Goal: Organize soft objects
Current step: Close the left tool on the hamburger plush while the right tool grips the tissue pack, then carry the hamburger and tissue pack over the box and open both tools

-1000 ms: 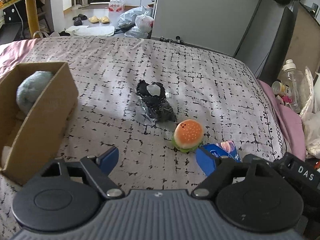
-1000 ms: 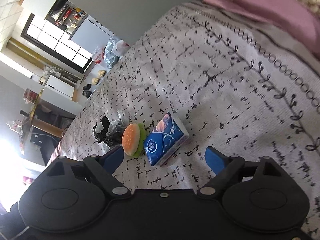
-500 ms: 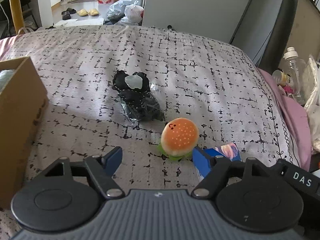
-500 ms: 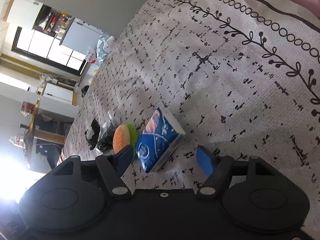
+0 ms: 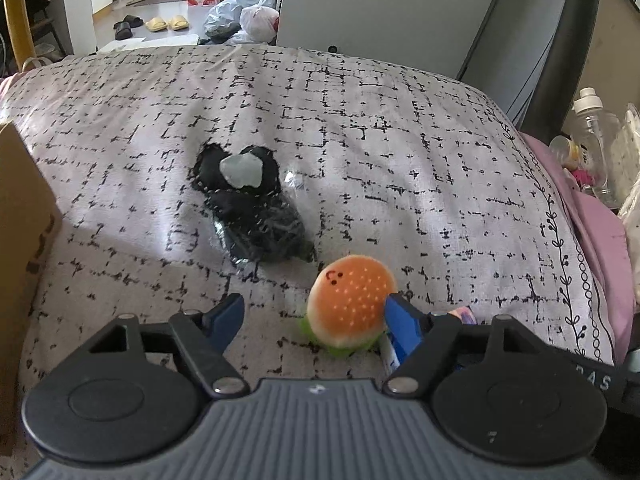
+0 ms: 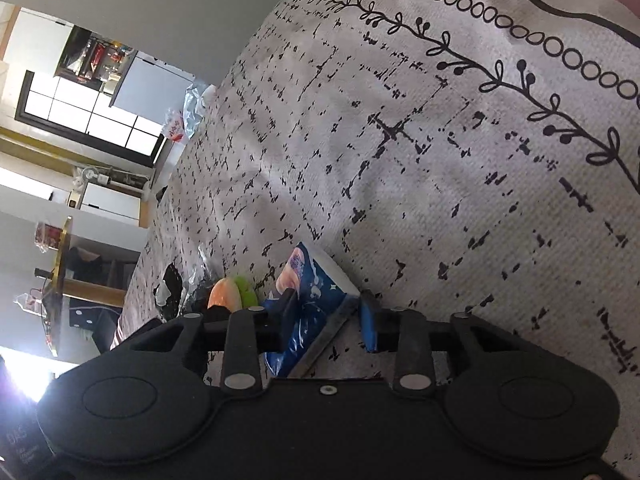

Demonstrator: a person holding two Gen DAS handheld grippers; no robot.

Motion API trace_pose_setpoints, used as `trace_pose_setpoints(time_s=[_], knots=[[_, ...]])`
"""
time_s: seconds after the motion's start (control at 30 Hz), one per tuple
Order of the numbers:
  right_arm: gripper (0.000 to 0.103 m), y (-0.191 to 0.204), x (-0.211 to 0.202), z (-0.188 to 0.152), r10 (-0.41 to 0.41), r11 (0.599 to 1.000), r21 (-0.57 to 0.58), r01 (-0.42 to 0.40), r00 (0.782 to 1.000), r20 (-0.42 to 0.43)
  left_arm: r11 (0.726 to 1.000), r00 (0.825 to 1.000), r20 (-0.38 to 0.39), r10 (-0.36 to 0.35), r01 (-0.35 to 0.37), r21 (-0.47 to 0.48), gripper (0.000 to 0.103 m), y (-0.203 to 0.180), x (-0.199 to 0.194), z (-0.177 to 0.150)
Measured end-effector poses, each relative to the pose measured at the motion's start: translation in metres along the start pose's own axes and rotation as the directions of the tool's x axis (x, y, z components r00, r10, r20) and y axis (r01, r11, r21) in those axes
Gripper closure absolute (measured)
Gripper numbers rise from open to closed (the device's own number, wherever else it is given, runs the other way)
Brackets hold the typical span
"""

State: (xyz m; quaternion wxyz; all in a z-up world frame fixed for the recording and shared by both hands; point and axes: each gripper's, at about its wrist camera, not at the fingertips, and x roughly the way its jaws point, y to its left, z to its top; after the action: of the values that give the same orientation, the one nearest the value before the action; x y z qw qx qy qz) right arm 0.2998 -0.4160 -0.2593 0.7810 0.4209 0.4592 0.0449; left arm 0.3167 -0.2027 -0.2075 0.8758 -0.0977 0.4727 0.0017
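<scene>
burger plush [image 5: 349, 303] beside tissue pack [image 6: 310, 304] | black bag [image 5: 256, 216] behind

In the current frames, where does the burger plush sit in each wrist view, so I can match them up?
Left wrist: the burger plush sits lower centre, just ahead of the open left tool, against its right-hand finger.
Right wrist: only its orange and green edge shows, lower left, beside the blue tissue pack.
Shared landmark: the black bagged bundle lies just past the plush in both.
</scene>
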Motion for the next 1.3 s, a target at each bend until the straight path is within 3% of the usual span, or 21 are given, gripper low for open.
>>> trace_pose_setpoints(time_s=[0.43, 0.53, 0.57, 0.67, 0.97, 1.3], knots=[[0.073, -0.004, -0.006, 0.003, -0.018, 1.0, 0.008, 0.018, 0.998, 0.058, 0.999, 1.0, -0.009, 0.01, -0.01, 0.042, 0.025, -0.019, 0.026, 0.001], [0.073, -0.002, -0.007, 0.002, -0.02, 1.0, 0.006, 0.019, 0.998, 0.057, 1.0, 1.0, -0.016, -0.013, 0.014, 0.026, 0.039, -0.018, 0.028, 0.001], [0.073, -0.002, -0.008, 0.002, -0.021, 1.0, 0.002, 0.021, 0.998, 0.057, 1.0, 1.0, -0.013, -0.028, 0.028, 0.001, 0.054, -0.015, 0.025, 0.002], [0.073, -0.001, -0.009, 0.0, -0.021, 1.0, -0.001, 0.021, 0.998, 0.052, 0.997, 0.998, -0.009, -0.062, 0.061, -0.05, 0.059, -0.007, 0.019, 0.001], [0.076, 0.008, -0.021, -0.008, -0.024, 0.999, -0.044, 0.026, 0.998, 0.053, 0.995, 0.997, 0.029, -0.077, 0.079, -0.066, 0.06, 0.006, -0.014, -0.004], [0.08, 0.019, -0.051, -0.02, -0.001, 0.997, -0.078, 0.008, 0.996, 0.093, 0.987, 0.986, 0.084, -0.144, 0.149, -0.06, 0.06, 0.015, -0.065, -0.012]])
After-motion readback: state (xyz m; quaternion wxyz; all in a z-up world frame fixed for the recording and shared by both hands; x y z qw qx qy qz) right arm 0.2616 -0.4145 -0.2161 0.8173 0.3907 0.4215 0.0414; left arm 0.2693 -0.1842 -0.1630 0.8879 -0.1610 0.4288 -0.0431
